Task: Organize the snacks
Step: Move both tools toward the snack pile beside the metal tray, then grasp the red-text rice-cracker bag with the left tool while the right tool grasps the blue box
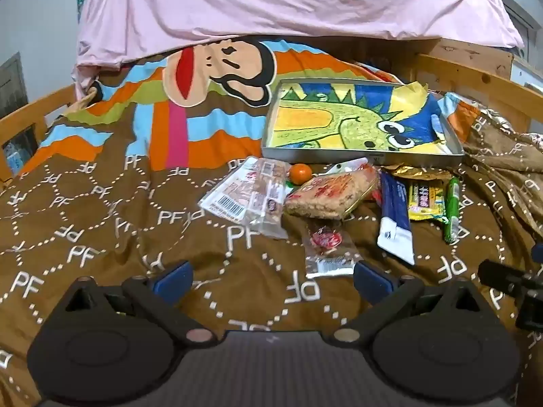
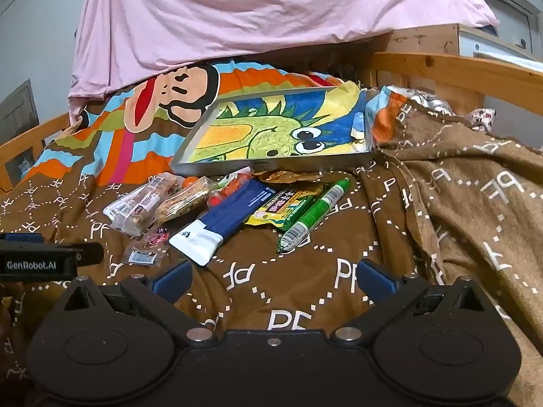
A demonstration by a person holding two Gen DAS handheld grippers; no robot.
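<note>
A pile of snacks lies on a brown blanket: a clear biscuit pack, a small orange, a bag of brown snack, a small red-labelled packet, a blue and white pack, a yellow packet and a green stick. Behind them stands a metal tray lined with a dragon drawing. My left gripper is open and empty, just short of the small packet. My right gripper is open and empty, short of the blue pack.
The blanket covers a bed with wooden rails. A pink sheet hangs over the back. The blanket is bunched into folds on the right. The other gripper shows at each view's edge.
</note>
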